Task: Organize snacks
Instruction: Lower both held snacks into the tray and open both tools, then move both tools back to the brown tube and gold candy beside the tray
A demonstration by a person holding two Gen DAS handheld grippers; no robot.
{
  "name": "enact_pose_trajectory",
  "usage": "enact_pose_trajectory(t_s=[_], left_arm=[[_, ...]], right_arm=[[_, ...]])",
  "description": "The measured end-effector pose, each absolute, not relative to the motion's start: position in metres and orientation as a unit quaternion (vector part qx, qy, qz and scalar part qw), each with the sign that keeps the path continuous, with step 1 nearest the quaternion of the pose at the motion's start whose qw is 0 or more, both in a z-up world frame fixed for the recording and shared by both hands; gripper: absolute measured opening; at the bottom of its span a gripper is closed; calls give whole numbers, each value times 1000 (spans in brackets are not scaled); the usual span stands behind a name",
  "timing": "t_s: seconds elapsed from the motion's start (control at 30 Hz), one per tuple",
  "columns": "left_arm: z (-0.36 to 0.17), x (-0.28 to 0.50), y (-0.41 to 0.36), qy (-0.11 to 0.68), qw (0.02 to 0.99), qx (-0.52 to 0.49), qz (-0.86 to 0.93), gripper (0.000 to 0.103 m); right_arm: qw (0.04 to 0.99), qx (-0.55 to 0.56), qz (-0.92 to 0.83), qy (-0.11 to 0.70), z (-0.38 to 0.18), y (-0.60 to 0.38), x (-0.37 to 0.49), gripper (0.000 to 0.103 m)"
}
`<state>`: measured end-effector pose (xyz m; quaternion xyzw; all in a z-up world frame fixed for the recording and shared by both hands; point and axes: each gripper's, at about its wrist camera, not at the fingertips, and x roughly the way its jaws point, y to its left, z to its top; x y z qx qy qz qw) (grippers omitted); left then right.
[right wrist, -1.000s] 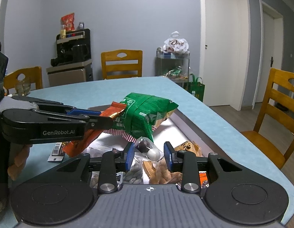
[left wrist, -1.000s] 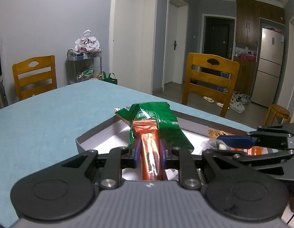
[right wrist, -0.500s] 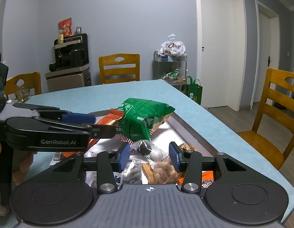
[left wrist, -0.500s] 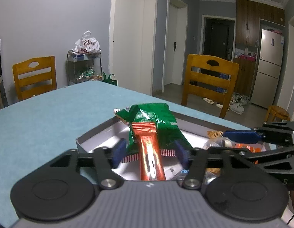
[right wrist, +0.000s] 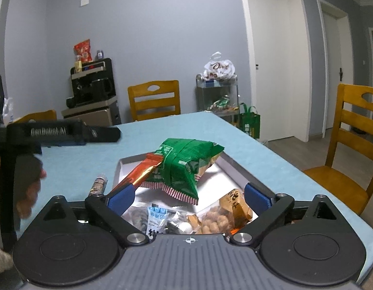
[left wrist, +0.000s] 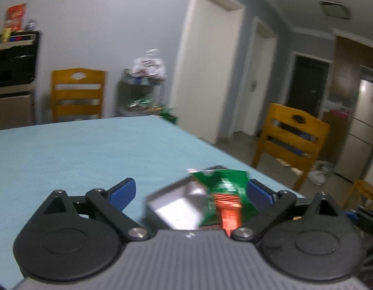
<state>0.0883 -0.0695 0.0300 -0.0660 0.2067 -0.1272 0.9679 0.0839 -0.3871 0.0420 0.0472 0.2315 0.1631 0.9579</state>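
Two grippers of mine spreading their jaws, left gripper [left wrist: 190, 192] and right gripper [right wrist: 188, 196] both gripping nothing, crinkly green bag [right wrist: 186, 159] and glossy orange bar [right wrist: 140, 171] lying in the shallow white-lined box [right wrist: 232, 169] on the teal table [right wrist: 270, 166], small wrapped snacks [right wrist: 205, 220] piling at its near end.

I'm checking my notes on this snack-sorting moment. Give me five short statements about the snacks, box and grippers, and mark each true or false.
1. The green snack bag lies over the open box. True.
2. The orange wrapper is clamped in the left gripper. False: its jaws are opening and the pads stand clear of the wrapper.
3. The right gripper grips a peanut pack. False: its jaws are opening and grip nothing; the small packs lie below them in the box.
4. The table has a light blue cover. True.
5. A dark tube-shaped snack lies on the table just outside the box. True.
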Motion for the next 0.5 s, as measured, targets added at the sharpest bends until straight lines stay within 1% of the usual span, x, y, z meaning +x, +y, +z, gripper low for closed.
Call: enact_pose_trajectory(t_s=[0.1, 0.2, 0.37, 0.5], left_arm=[[33, 87, -50, 209, 970, -74, -97, 99], [30, 88, -34, 237, 967, -70, -64, 99], [9, 87, -16, 275, 960, -49, -29, 99], [-4, 88, -20, 294, 955, -29, -31, 99]], right_arm=[[956, 46, 176, 230, 45, -385, 80, 102], [955, 44, 187, 226, 49, -381, 76, 103], [950, 41, 211, 227, 51, -367, 69, 103], [946, 24, 228, 228, 51, -352, 62, 103]])
